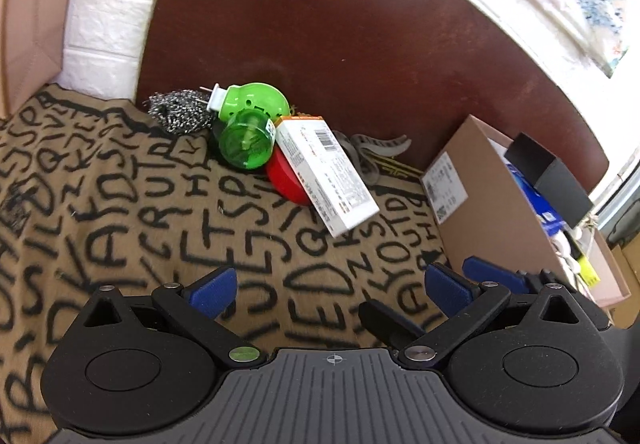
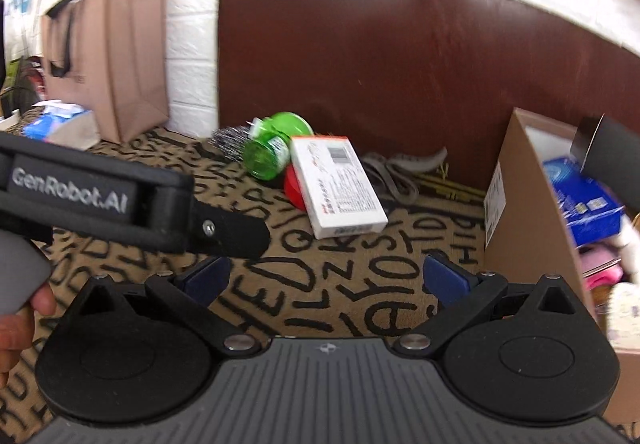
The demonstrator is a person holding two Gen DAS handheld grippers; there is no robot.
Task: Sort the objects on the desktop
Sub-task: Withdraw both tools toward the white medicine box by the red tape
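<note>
Both hand-held grippers hang wide and empty over the lettered cloth, short of the pile.

The left hand-held gripper (image 1: 328, 290) and right hand-held gripper (image 2: 326, 276) face one cluster at frame centre: one white carton (image 1: 326, 174), likely light and stiff, best pinched across its long edges; one green plug-in bottle (image 1: 246, 128), smooth and probably slippery; one steel scourer (image 1: 176, 110), springy; one red piece (image 1: 286, 178) beneath the carton. One brown box (image 1: 480, 200) stands at the right, already holding things.

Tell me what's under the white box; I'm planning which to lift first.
A red object sticks out beneath the white box, which leans on it. Its covered part, and anything else beneath, is hidden.
</note>
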